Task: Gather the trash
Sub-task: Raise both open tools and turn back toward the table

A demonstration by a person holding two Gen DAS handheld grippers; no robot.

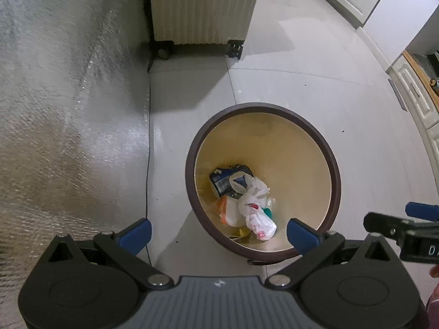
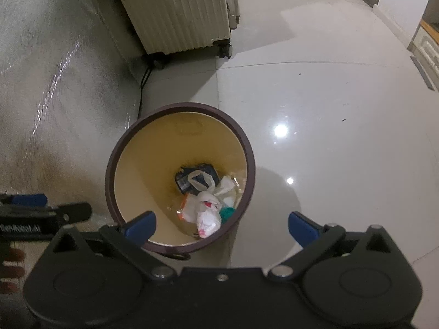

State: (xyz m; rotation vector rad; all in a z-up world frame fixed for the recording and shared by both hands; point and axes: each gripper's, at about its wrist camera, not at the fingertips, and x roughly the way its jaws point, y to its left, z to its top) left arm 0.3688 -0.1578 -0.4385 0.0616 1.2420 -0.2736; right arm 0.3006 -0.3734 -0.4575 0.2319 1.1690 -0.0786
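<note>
Stood spread wide and empty, both pairs of jaws: left gripper point(image 1: 218, 233) and right gripper point(image 2: 221, 226), with nothing between the blue pads point(image 1: 137, 234) of either.

Judged as the release step: drop done, hands hanging over the bin's mouth. Best done by keeping the jaws fully parted, lifting straight up clear of the brown rim, avoiding any knock that could tip the bin, and checking that nothing clung to a pad.

Lay below and ahead of the left jaws, toward 12 o'clock and slightly to 1: trash bin point(image 1: 310, 153), its near rim passing behind the 3 o'clock pad. Sat at the bottom, apart from the jaws: white plastic bag point(image 1: 256, 213), dark blue packet point(image 1: 225, 178) at its 11 o'clock, orange-and-white wrapper point(image 1: 227, 208) at 9.

From the right wrist view, bin point(image 2: 137, 170) toward 11 o'clock, near rim behind the 9 o'clock pad; white bag point(image 2: 207, 218) and dark packet point(image 2: 189, 178) inside.

Farther out at 12 o'clock, ribbed suitcase point(image 1: 203, 8) on wheels on the tiled floor point(image 1: 315, 82).
</note>
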